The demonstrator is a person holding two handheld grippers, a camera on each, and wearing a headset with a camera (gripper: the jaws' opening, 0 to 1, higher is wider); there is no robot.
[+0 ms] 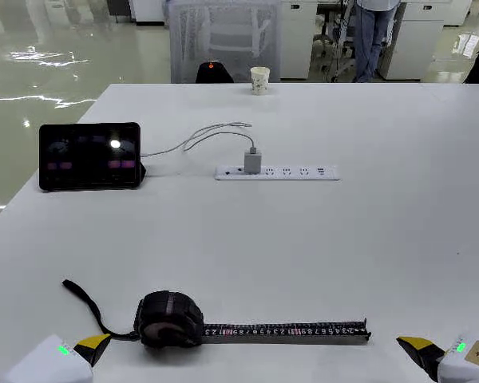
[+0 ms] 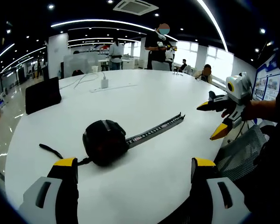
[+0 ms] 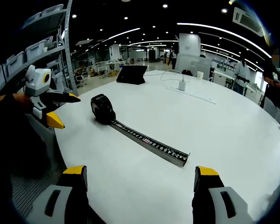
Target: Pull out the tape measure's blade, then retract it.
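The tape measure's black case (image 1: pixel 169 319) lies near the table's front edge, with its wrist strap (image 1: pixel 84 299) trailing to the left. Its blade (image 1: pixel 287 330) lies flat on the table, drawn out to the right, ending in a hook (image 1: pixel 366 329). My left gripper (image 1: pixel 92 346) sits left of the case, and my right gripper (image 1: pixel 417 348) is just past the hook. In the left gripper view, the case (image 2: pixel 105 141) lies ahead of the open left gripper (image 2: pixel 134 165). The right gripper (image 3: pixel 141 171) stands open short of the blade (image 3: pixel 149 142). Neither touches the tape.
A dark tablet (image 1: pixel 89 155) stands at the left, cabled to a charger (image 1: pixel 252 162) in a white power strip (image 1: pixel 276 172) at mid-table. A paper cup (image 1: pixel 259 80) sits at the far edge before a mesh chair (image 1: pixel 223 40). A person (image 1: pixel 375 32) stands beyond.
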